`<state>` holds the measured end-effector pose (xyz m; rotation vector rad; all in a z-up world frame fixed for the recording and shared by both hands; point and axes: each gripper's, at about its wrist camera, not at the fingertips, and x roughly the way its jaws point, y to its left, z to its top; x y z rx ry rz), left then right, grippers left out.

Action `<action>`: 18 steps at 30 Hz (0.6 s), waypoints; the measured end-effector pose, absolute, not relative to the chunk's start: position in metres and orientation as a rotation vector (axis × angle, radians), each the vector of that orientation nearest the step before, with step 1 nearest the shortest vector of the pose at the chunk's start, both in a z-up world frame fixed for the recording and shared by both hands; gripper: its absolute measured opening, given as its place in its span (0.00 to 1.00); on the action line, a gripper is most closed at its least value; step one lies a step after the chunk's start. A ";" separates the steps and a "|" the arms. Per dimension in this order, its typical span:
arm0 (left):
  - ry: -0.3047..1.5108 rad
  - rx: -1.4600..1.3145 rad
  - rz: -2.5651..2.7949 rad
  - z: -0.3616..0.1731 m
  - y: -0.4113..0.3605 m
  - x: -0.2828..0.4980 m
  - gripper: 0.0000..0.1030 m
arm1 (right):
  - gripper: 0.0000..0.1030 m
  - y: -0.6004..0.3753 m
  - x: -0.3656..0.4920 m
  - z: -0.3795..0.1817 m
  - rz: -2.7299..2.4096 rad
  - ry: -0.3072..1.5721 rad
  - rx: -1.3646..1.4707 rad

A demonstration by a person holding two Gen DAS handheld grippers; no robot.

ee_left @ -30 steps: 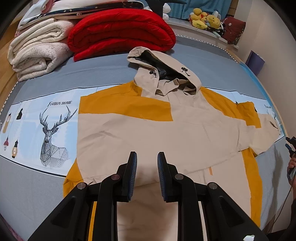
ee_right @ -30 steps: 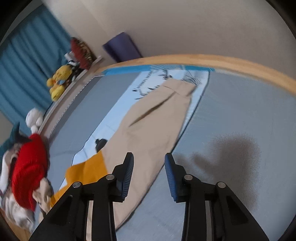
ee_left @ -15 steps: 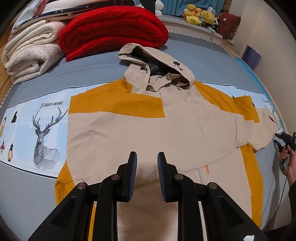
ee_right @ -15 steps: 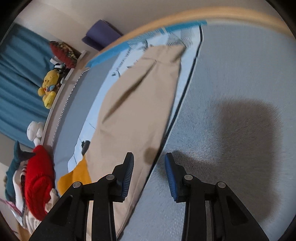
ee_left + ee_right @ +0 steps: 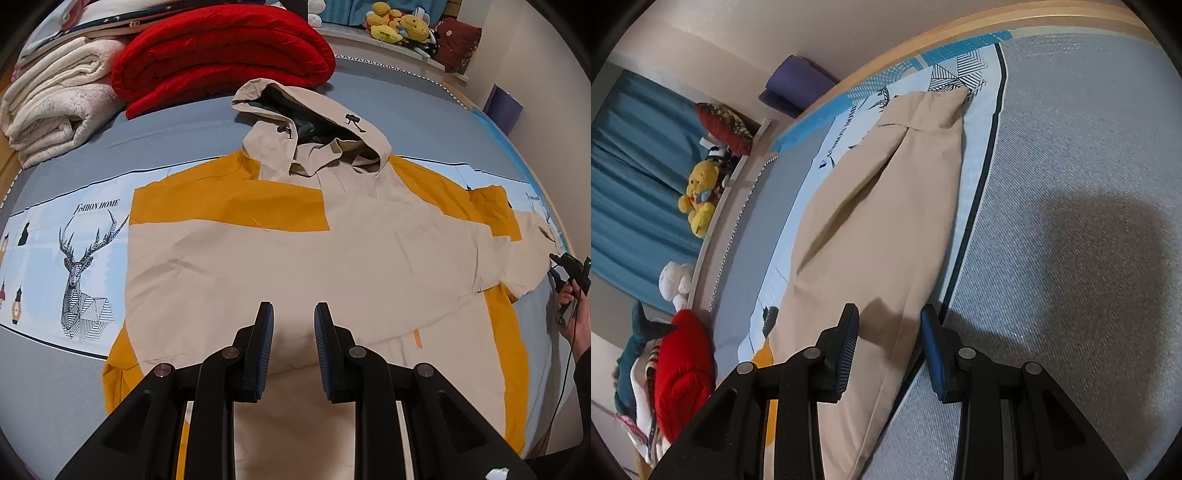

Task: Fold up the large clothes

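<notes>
Each gripper is built of matte black plastic linkage arms joined by round silver screw heads. The left gripper [image 5: 293, 345] and the right gripper [image 5: 890, 349] are fitted with flat fingers [image 5: 265, 341] faced in blue ribbed pads. A bare-skinned right hand [image 5: 576, 317], a dark sleeve and a thin black cable [image 5: 567, 373] are seen.
</notes>
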<state>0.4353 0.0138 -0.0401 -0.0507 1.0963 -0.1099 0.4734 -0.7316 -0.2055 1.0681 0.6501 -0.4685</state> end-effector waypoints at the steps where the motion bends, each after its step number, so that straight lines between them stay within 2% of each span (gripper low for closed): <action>1: 1.096 -0.052 -0.111 -0.040 0.014 0.435 0.19 | 0.31 -0.733 0.475 -0.205 -0.473 0.648 1.072; 5: 1.094 -0.045 -0.117 -0.039 0.014 0.432 0.19 | 0.27 -0.741 0.479 -0.207 -0.486 0.627 1.117; 7: 1.094 -0.039 -0.122 -0.039 0.014 0.430 0.19 | 0.13 -0.743 0.481 -0.206 -0.490 0.604 1.135; 10: 1.096 -0.033 -0.123 -0.039 0.015 0.429 0.19 | 0.05 -0.737 0.487 -0.193 -0.500 0.596 1.073; 15: 1.079 -0.053 -0.112 -0.031 0.027 0.428 0.19 | 0.03 -0.713 0.503 -0.149 -0.548 0.591 0.880; 18: 1.074 -0.055 -0.101 -0.028 0.035 0.427 0.19 | 0.02 -0.677 0.525 -0.097 -0.542 0.576 0.694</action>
